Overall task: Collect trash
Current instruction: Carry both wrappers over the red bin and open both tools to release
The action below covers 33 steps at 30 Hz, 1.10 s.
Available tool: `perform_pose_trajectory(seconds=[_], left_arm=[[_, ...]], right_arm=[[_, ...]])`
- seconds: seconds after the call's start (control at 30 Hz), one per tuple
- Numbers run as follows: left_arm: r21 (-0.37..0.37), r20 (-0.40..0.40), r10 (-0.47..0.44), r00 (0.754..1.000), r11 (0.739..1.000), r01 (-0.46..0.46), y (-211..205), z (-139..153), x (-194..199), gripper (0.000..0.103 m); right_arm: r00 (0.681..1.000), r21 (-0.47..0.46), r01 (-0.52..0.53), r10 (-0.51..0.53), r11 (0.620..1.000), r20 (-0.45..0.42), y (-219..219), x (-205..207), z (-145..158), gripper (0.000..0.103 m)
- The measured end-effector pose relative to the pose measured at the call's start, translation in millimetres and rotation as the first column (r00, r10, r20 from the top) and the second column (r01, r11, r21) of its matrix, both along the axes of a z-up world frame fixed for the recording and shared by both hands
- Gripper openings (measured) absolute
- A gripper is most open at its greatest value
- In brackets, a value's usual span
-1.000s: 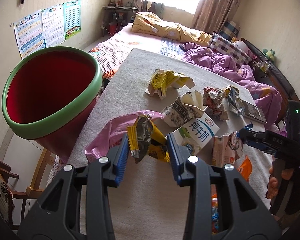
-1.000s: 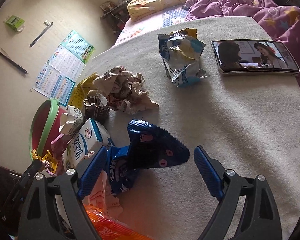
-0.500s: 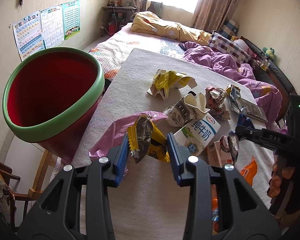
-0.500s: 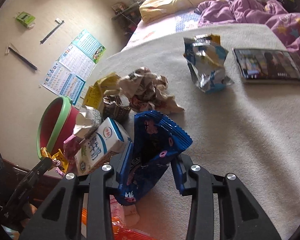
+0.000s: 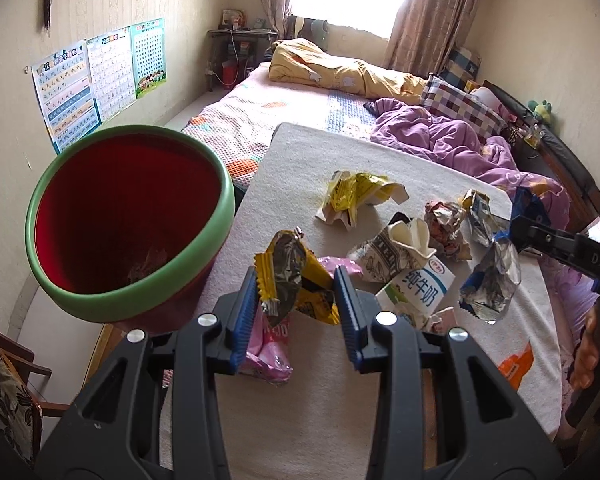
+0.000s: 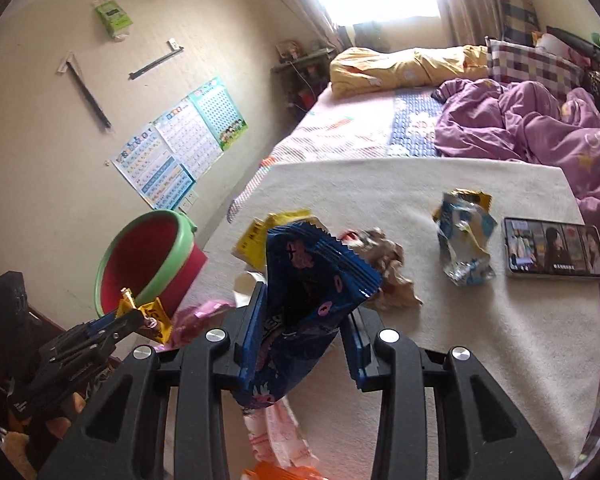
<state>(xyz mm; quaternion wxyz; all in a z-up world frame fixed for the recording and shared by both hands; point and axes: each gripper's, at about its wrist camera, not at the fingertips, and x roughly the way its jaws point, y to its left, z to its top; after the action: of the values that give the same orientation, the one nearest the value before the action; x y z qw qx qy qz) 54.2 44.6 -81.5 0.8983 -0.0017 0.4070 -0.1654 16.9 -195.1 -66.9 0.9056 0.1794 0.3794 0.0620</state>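
With my left fingers (image 5: 296, 304) pinching a crumpled yellow foil wrapper (image 5: 290, 276) at lower centre and my right fingers (image 6: 306, 340) clamped on a dark blue snack bag (image 6: 308, 292), I judge both need carrying over the red green-rimmed plastic bucket (image 5: 128, 220) at left.

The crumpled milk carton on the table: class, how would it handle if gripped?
The milk carton looks dented and torn open, so probably empty and light. Its card walls would likely buckle under tongs. Lying flat-sided, it should slide, not roll.
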Motion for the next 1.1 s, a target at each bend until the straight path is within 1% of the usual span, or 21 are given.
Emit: perform_pose_trajectory(seconds=[0.3,0.77,0.9,1.1], left_arm=[[-0.009,0.018,-0.007,1.000,1.000,0.008,10.9,7.6,8.6,0.036],[-0.011,0.054,-0.013,0.998,1.000,0.014,36.4,17.9,24.4,0.036],[0.001,0.074,-0.002,0.997,1.000,0.002,49.0,23.4,32.2,0.036],[0.000,0.087,0.030,0.996,1.000,-0.030,73.2,26.8,43.5,0.036]], right_arm=[[0.999,0.006,-0.009,0.008,1.000,0.041,14.2,9.4,17.1,0.034],[0.999,0.000,-0.015,0.015,1.000,0.047,48.9,24.8,19.2,0.035],[0.998,-0.008,-0.031,0.031,0.999,0.056,64.1,31.7,22.3,0.035],[0.996,-0.013,-0.066,0.067,0.998,0.067,89.8,46.2,25.7,0.035]])
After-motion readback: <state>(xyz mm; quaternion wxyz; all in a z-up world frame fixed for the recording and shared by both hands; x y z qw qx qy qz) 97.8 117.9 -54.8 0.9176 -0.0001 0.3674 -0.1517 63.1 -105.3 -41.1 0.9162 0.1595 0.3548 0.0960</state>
